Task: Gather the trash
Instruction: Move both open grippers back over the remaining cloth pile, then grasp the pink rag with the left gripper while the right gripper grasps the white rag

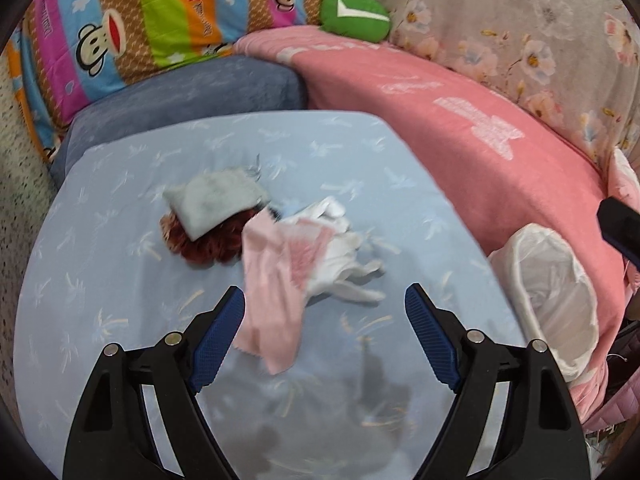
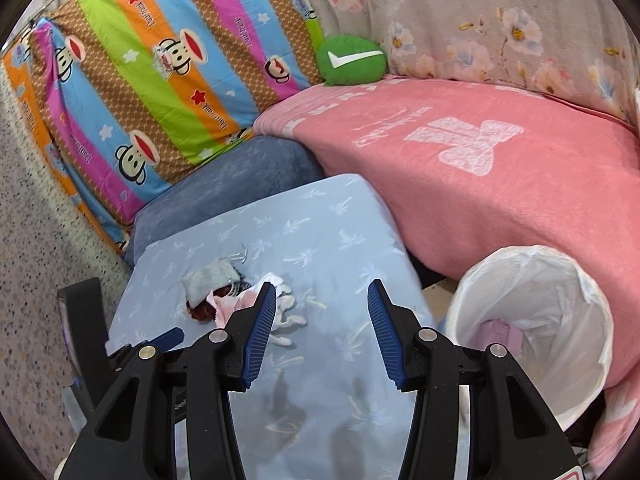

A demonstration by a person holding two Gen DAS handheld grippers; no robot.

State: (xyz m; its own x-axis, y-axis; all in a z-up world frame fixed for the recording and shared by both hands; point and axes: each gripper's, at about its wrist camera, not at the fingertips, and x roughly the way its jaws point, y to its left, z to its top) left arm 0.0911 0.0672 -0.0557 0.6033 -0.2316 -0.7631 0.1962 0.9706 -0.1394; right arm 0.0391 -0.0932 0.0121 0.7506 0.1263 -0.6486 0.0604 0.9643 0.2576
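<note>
A small heap of trash lies on the light blue patterned cover (image 1: 120, 208). It holds a grey-blue rag (image 1: 216, 200), a reddish-brown fuzzy clump (image 1: 204, 246), a pink sheet (image 1: 268, 300) and crumpled white tissue (image 1: 344, 256). My left gripper (image 1: 324, 296) hangs open just short of the heap, the pink sheet's edge lying between its jaws untouched. In the right wrist view my right gripper (image 2: 320, 286) is open and empty above the cover, the trash heap (image 2: 208, 284) to its left. The white-lined bin (image 2: 592, 280) stands to its right with a lilac scrap (image 2: 504, 336) inside.
A pink blanket (image 2: 480, 208) covers the surface behind the bin (image 1: 560, 264). A green check-mark cushion (image 2: 352, 60), a striped monkey pillow (image 2: 152, 80) and a dark blue cushion (image 2: 240, 172) lie at the back. Speckled floor (image 2: 36, 220) is on the left.
</note>
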